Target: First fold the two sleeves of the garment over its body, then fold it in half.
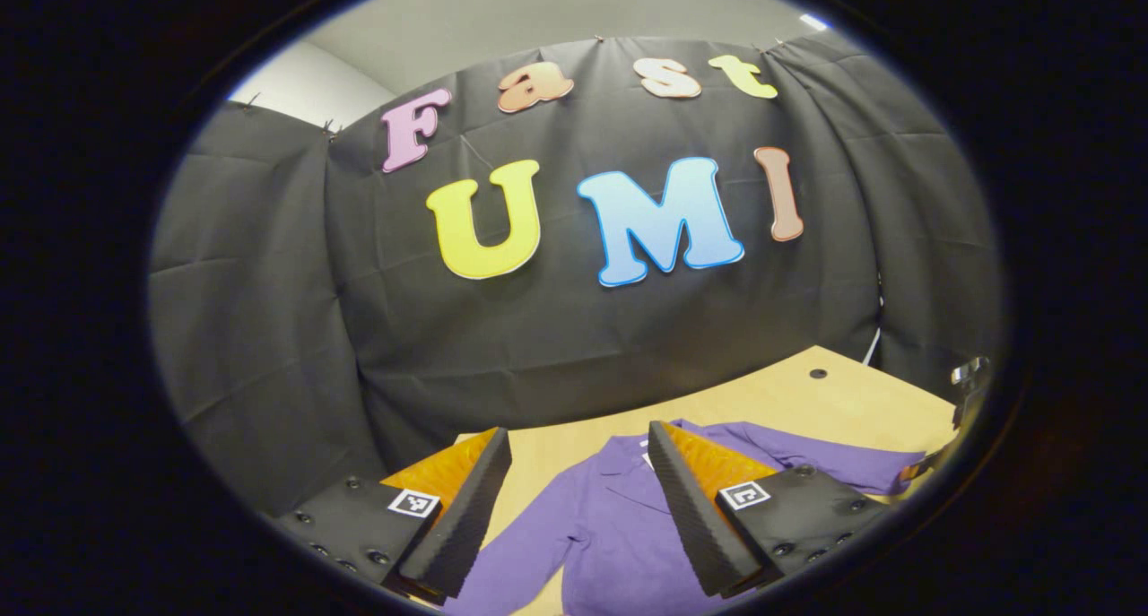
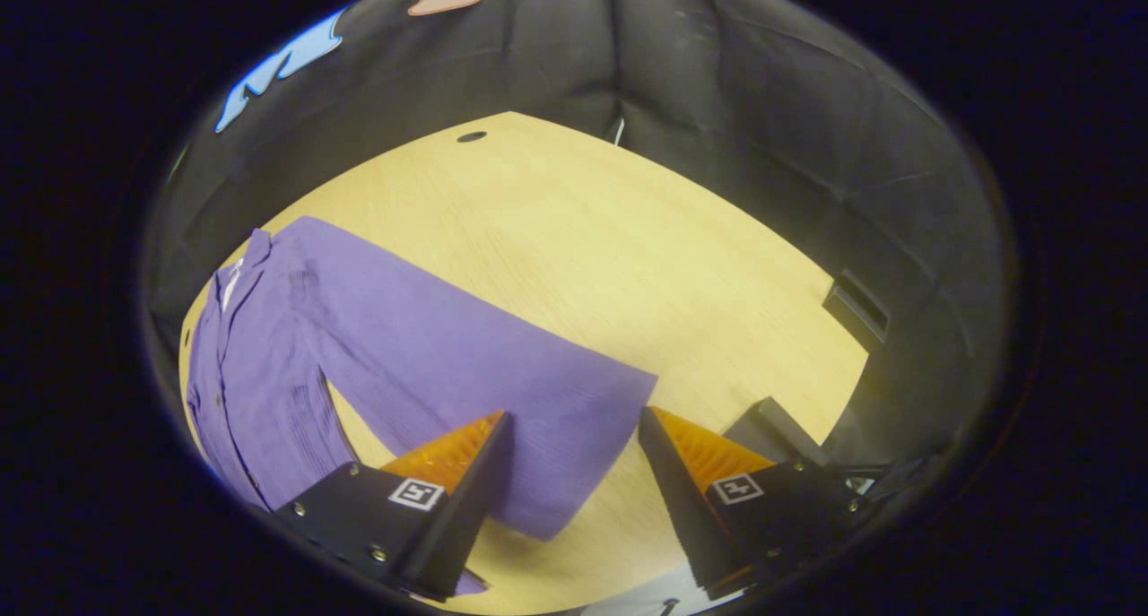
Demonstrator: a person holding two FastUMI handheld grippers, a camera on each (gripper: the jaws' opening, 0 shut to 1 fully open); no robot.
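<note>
1. A purple shirt (image 2: pixel 377 347) lies flat on the wooden tabletop (image 2: pixel 628 248), collar toward the far wall, with both sleeves spread out to the sides. Neither sleeve has been folded over the body yet, so I'd say the task is at its very first step.

2. In the right gripper view, the right hand-held gripper (image 2: pixel 574 446) hangs above the end of one long sleeve (image 2: pixel 502 392), with the cuff lying between and just beyond its spread fingers. It is released and grasping nothing.

3. In the left gripper view, the left hand-held gripper (image 1: pixel 578 472) is tilted up more toward the wall, with the shirt's collar and chest below it. Its fingers are also wide apart and empty. The other sleeve (image 1: pixel 529 553) runs off to the lower left near its left finger.

4. The next move, as I read it, calls for the right one to drop onto the cuff, pinch the cloth cleanly, then carry it across the shirt's body.

5. The cloth is thin and lies flat against the wood, so a shallow pinch might slip off.
</note>
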